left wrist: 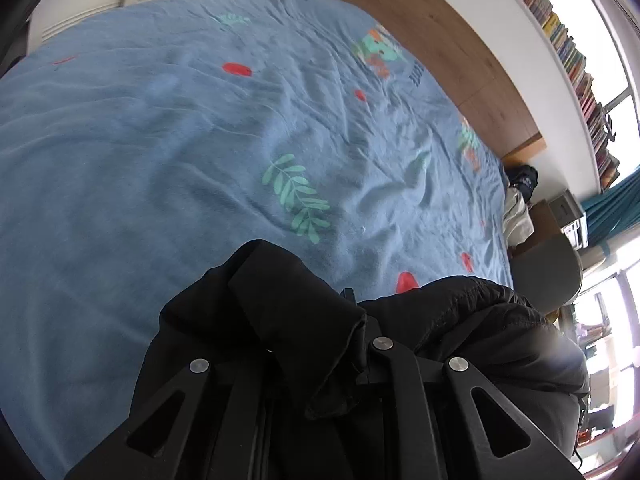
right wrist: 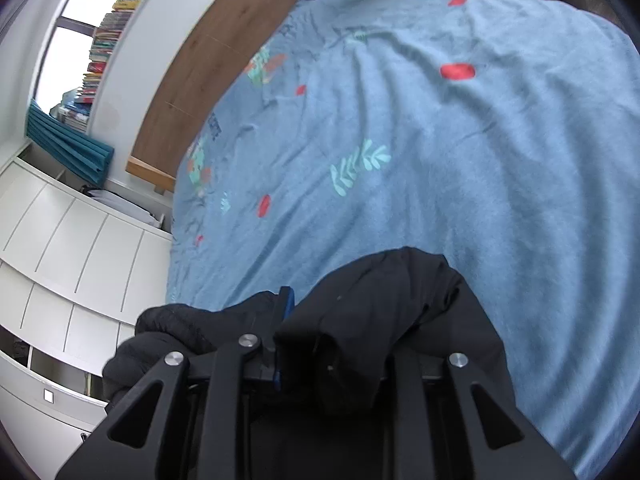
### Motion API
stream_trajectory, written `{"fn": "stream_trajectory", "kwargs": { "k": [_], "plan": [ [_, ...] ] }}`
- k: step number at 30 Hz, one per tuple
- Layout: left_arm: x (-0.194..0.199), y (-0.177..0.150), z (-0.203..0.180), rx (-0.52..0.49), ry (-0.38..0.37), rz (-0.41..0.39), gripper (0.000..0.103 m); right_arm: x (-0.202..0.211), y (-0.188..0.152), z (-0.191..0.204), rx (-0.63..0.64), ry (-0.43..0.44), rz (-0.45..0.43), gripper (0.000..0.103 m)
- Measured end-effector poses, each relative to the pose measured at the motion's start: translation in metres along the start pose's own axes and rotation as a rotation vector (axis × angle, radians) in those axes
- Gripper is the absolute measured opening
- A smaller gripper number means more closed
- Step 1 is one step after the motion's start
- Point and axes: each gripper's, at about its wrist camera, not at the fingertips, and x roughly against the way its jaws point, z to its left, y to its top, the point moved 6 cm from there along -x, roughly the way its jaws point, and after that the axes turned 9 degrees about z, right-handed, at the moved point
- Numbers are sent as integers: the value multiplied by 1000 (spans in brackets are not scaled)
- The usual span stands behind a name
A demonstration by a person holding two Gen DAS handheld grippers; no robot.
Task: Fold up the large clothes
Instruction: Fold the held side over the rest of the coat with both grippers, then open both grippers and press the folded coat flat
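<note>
Both wrist views look down across a bed spread with a wrinkled blue fleece blanket printed with red spots and green leaf sprigs; the large black padded jacket fills the bottom of each frame, bunched over the fingers and hanging clear of the blanket as far as can be told.

The left hand-held gripper is nearly closed, pinching a thick fold of the jacket at the lower centre of its frame; the right hand-held gripper is likewise almost shut on the same black cloth, its blue-edged finger showing at lower centre.

The step in hand looks like carrying the garment out over the bed to lay it flat; to do that well:

- keep both grips firm, since padded cloth is slippery and bulky;
- draw the two grippers apart so the edge between them goes taut before it lands;
- let the hanging hem touch the blanket first, then drag back toward the near edge so the body spreads without creases;
- aim for the open middle of the blanket, well away from the wooden headboard at upper right of the left view;
- release only once the jacket lies flat.
</note>
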Motion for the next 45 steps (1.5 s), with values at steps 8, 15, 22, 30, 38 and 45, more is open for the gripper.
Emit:
{"fn": "stream_trajectory", "kwargs": {
  "k": [8, 15, 22, 30, 38, 45],
  "plan": [
    [-2, 9, 1, 65, -21, 43, 15, -12, 10, -13, -104, 63, 29, 26],
    [22, 23, -4, 124, -95, 23, 20, 1, 16, -1, -114, 131, 16, 58],
    [48, 38, -13, 165, -184, -16, 34, 39, 34, 15, -97, 135, -70, 86],
    [83, 51, -7, 203, -202, -122, 59, 81, 31, 35, 15, 92, -109, 87],
    [97, 5, -34, -56, -8, -96, 60, 95, -26, 92, 260, 50, -61, 87],
    [105, -71, -66, -262, 74, -61, 61, 111, -102, 138, 478, 4, 11, 87]
  ]
}}
